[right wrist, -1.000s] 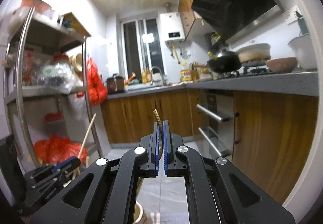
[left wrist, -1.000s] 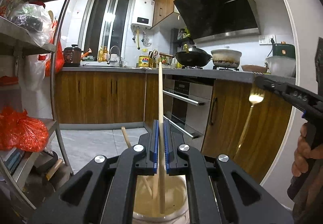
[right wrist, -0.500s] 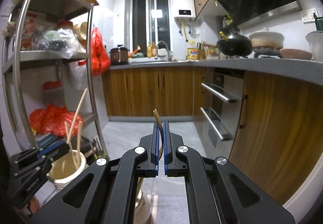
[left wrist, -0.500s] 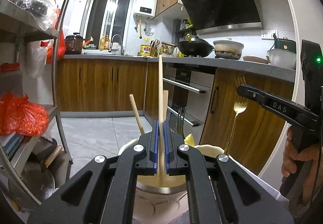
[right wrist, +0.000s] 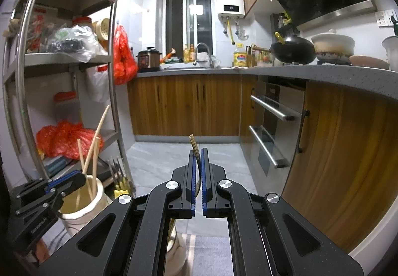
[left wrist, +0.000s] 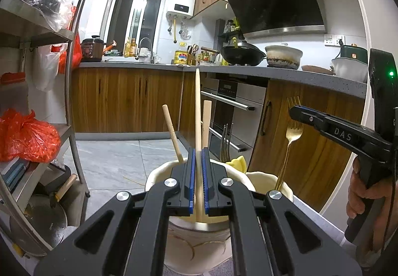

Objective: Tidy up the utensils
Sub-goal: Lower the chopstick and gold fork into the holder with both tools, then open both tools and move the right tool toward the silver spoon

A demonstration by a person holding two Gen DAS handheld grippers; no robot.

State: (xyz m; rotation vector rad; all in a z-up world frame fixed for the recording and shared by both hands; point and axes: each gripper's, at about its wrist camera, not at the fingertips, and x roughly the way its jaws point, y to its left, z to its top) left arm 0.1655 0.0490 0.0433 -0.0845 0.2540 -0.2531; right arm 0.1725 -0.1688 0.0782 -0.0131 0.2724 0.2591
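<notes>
- We judge the step in hand to be lowering two utensils into their holders: a wooden chopstick (left wrist: pixel 197 111) into the cream ceramic holder (left wrist: pixel 159 174), and a gold fork (left wrist: pixel 293 126) into the second cream holder (left wrist: pixel 268 176) just to the right of the first.
- To do it well, we should keep each utensil upright and over its own holder's mouth, and let go only once its lower end is well inside.
- The chopstick should go down clear of the two wooden sticks (left wrist: pixel 171 134) already leaning in that holder.
- The left gripper (left wrist: pixel 197 176) is clamped on the chopstick, blue pads pressed to both its sides; the stick stands near vertical, its lower end inside the first holder's mouth.
- The right gripper (right wrist: pixel 197 171) pinches the gold fork's neck, tines up above the jaws, the handle reaching down to the second holder's rim.
- Darker forks (left wrist: pixel 226 144) stand behind the first holder, beside something yellow we cannot identify.
</notes>
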